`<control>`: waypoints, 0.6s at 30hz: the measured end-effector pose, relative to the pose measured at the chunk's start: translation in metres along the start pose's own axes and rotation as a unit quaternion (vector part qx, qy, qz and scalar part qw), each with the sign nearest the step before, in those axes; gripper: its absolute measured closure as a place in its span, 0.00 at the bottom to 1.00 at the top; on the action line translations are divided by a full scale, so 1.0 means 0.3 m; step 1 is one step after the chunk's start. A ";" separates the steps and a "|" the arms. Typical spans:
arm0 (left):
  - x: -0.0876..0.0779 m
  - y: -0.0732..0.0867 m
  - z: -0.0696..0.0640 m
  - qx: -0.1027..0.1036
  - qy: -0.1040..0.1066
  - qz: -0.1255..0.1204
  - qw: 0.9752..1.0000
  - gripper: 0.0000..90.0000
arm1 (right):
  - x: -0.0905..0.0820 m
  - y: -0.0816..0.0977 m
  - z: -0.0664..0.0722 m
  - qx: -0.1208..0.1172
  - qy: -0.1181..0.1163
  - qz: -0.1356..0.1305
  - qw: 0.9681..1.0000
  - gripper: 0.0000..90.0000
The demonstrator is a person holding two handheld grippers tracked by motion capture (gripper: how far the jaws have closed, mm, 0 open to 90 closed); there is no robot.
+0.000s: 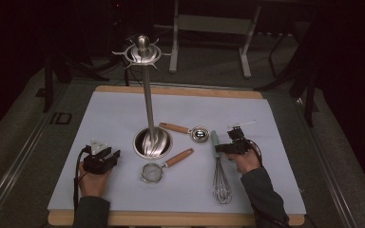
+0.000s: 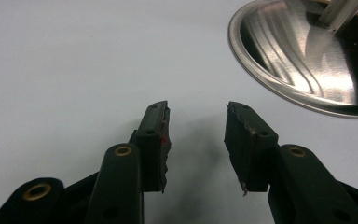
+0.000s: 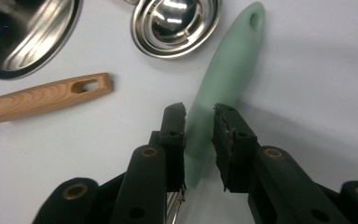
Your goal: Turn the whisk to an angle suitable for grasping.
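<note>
1. The high view takes in the whole table (image 1: 123, 114) with its pale cover: a tall metal stand (image 1: 147, 99) rises from a round steel base (image 1: 152, 142) near the middle, topped by a ring of hooks.
2. In the same view a whisk (image 1: 220, 173) lies to the right of the base, its green handle pointing away from the person and its wire loops toward the near edge.
3. The right gripper (image 1: 223, 148) sits at the whisk's handle, held by the person's right hand (image 1: 247, 159).
4. The right gripper view gives what the high view cannot: the green handle (image 3: 223, 88) runs between the two black jaws, which stand close on either side of it. The left one looks to be against it, and a thin gap seems to remain at the right one. Whether they press on it I cannot tell.
5. That view also shows the hanging hole at the handle's far end, a steel measuring cup (image 3: 175, 23) just beyond it and a wooden handle (image 3: 46, 98) off to the left.
6. The high view shows that wooden handle to be part of a small strainer (image 1: 153, 172) in front of the base.
7. The left gripper (image 1: 105, 159) rests on the table left of the base, in the left hand (image 1: 94, 183).
8. The left gripper view shows its jaws apart with nothing between them, only bare cover, and the base's rim (image 2: 242, 65) up to the right.
</note>
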State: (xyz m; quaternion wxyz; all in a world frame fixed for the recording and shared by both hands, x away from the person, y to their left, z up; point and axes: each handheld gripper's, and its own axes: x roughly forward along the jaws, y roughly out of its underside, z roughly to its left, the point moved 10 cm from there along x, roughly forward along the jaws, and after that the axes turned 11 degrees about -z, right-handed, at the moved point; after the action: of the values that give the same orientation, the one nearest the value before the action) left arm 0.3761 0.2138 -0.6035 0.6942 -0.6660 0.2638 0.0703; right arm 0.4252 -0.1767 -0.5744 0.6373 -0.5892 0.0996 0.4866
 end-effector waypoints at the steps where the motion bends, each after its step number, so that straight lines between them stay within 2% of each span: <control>1: 0.000 0.000 0.000 0.000 0.000 -0.001 1.000 0.67 | 0.001 0.001 0.005 0.001 -0.003 0.000 1.000 0.81; 6: 0.000 0.000 0.000 0.000 0.000 -0.001 1.000 0.66 | 0.010 0.009 0.035 0.007 -0.026 0.007 1.000 0.78; 9: 0.000 0.000 0.000 0.000 0.000 0.000 1.000 0.66 | 0.025 0.011 0.045 0.016 -0.033 0.012 0.999 0.75; 16: 0.002 0.000 -0.002 0.001 -0.002 0.000 1.000 0.66 | 0.048 0.014 0.042 0.039 -0.009 0.013 0.999 0.66; 18: 0.002 0.000 -0.002 0.001 -0.002 0.000 1.000 0.66 | 0.059 0.024 0.040 0.035 0.006 0.020 0.999 0.62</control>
State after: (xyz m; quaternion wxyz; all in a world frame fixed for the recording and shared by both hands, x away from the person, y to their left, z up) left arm 0.3764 0.2132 -0.6038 0.6953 -0.6652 0.2628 0.0712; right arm 0.4235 -0.1589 -0.5882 0.6470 -0.5675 0.1320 0.4919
